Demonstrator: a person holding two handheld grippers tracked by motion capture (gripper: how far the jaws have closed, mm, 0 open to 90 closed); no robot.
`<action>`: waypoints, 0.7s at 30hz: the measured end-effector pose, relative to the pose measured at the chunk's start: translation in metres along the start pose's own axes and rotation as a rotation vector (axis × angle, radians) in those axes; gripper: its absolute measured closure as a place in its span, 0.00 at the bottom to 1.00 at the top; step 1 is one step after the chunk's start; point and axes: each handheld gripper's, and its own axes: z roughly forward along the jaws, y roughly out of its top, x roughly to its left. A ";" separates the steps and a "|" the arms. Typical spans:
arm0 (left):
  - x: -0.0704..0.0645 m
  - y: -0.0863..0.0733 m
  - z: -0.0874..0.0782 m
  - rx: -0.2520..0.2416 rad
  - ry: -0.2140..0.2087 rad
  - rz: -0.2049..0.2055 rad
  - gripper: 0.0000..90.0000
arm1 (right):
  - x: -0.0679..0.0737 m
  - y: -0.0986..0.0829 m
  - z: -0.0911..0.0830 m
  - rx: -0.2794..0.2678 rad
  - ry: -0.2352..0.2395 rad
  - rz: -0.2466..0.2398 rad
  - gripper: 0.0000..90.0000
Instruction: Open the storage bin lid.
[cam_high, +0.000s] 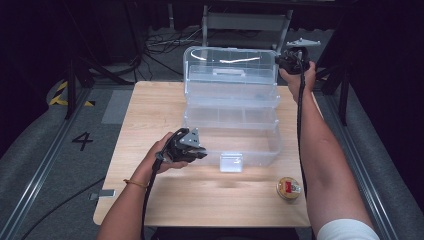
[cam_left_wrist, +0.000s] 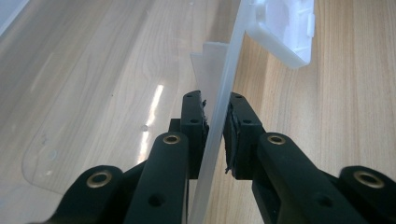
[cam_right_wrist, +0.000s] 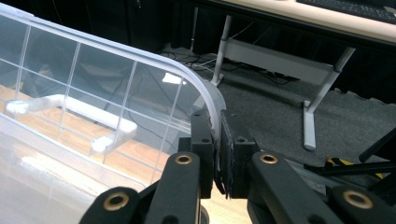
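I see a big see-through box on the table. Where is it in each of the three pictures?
High view: the clear box stands mid-table, lid up.
Left gripper view: its front wall runs up the middle, pinched by the left claw.
Right gripper view: its lid fills the left.
Shared landmark: the wooden table.

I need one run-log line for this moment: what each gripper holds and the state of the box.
left gripper: shut on box front wall | right gripper: shut on lid corner | clear box: open | round tin: untouched
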 end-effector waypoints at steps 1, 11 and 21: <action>0.000 0.000 0.000 -0.005 0.000 -0.004 0.88 | 0.000 0.000 0.001 0.003 0.000 0.001 0.95; -0.002 -0.001 0.001 -0.010 0.015 -0.007 0.87 | -0.001 0.000 0.014 0.025 -0.010 -0.011 0.94; -0.003 -0.002 0.001 -0.015 0.019 -0.011 0.87 | -0.004 0.000 0.024 0.058 -0.001 -0.006 0.94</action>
